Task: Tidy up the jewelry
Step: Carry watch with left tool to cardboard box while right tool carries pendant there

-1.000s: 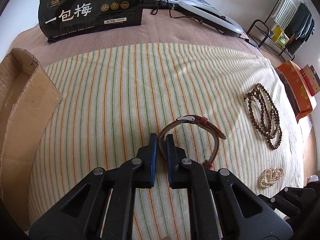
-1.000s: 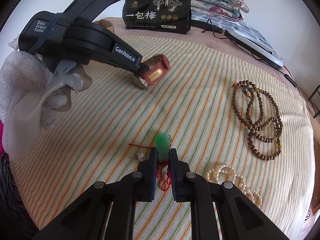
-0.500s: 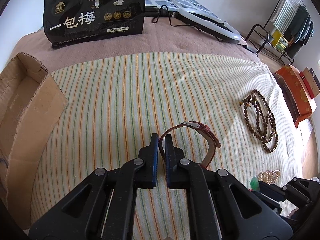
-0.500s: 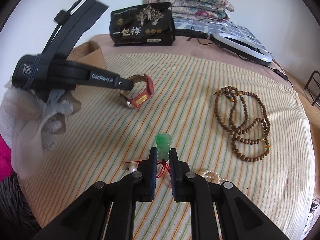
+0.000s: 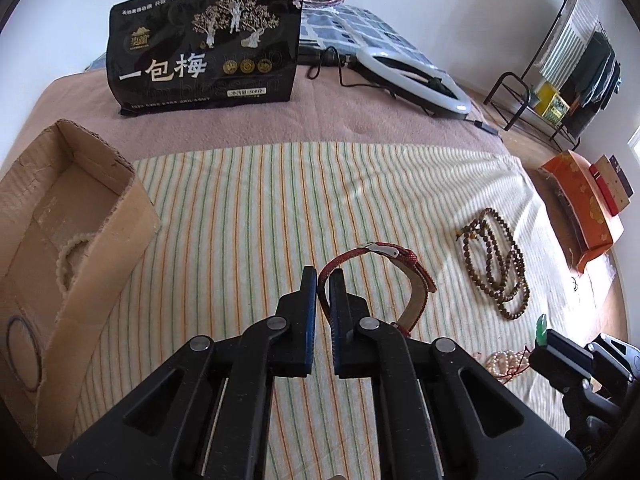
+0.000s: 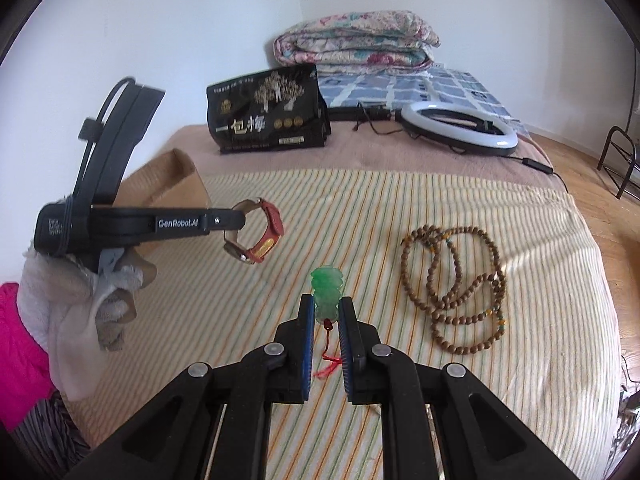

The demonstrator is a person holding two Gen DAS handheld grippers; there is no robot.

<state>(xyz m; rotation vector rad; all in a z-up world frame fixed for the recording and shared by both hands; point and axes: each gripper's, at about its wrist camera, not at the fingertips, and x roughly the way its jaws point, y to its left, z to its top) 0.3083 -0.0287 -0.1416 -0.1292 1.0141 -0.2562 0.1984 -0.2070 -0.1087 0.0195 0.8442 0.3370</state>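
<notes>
My left gripper [image 5: 323,276] is shut on the strap of a red leather watch [image 5: 404,264] and holds it in the air above the striped cloth; it also shows in the right wrist view [image 6: 264,240]. My right gripper [image 6: 327,304] is shut on a green jade pendant [image 6: 328,290] with a red cord [image 6: 328,364] hanging below. An open cardboard box [image 5: 60,240] stands at the left and holds a pale bead bracelet [image 5: 68,256] and a dark ring [image 5: 22,354]. A brown bead necklace [image 6: 460,284] and a pearl bracelet [image 5: 506,362] lie on the cloth.
A black snack bag [image 5: 204,52] stands at the back of the bed, with a ring light [image 5: 412,76] and cable beside it and a folded quilt [image 6: 356,40] behind. An orange box [image 5: 584,208] and a metal rack [image 5: 560,80] stand off the bed's right side.
Both grippers have risen from the cloth, lifting the watch and the pendant. The left gripper has tilted up and swung toward the box side, so the box interior now shows.
</notes>
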